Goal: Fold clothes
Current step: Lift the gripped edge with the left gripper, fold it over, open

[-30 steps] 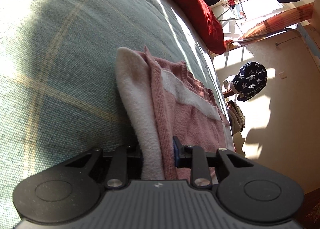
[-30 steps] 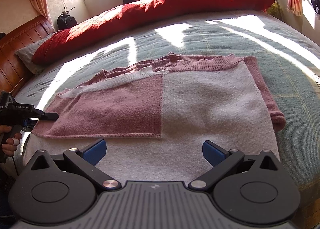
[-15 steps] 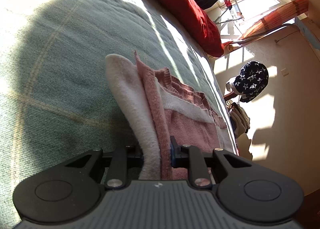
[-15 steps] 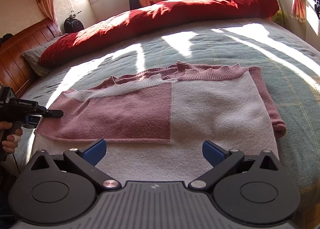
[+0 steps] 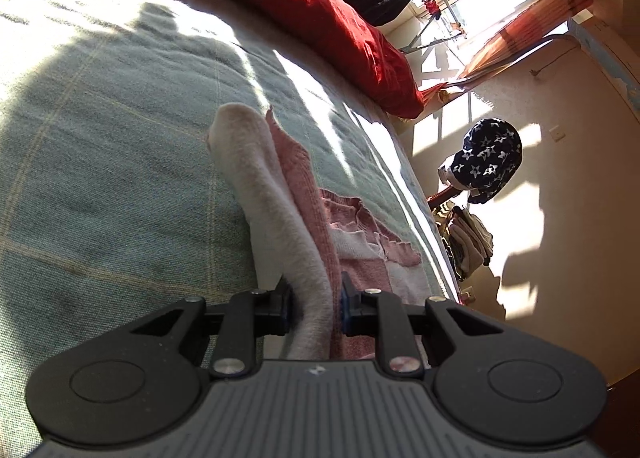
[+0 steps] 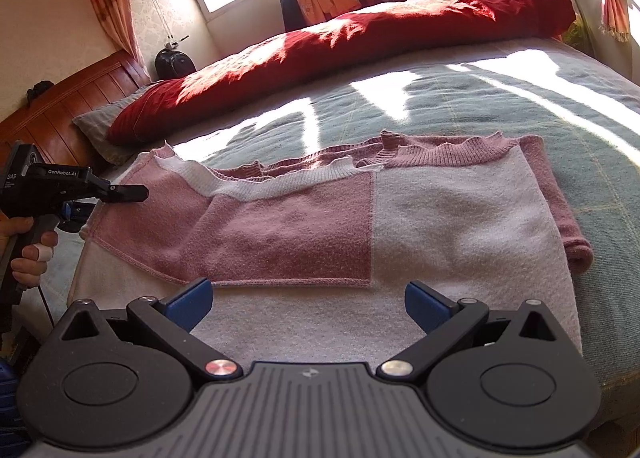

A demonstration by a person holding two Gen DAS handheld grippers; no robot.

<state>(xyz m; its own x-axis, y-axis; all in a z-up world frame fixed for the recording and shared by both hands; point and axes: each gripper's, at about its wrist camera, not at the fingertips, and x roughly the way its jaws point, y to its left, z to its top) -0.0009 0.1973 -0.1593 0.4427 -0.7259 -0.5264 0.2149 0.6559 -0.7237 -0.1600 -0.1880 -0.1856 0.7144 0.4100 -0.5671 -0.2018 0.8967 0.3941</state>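
Claw on our left (image 5: 314, 308) is clenched on the edge of the pink and white sweater (image 6: 340, 225), which lies on the green bed (image 6: 520, 97). Our right claw (image 6: 308, 298) hovers released over the near hem. We judge a side fold is in hand; next, probably carry the edge across.

We see black tongs (image 6: 308, 300) with blue pads (image 6: 190, 298), silver screws, ribbed grey housing; finger (image 6: 42, 254) possibly taped white.
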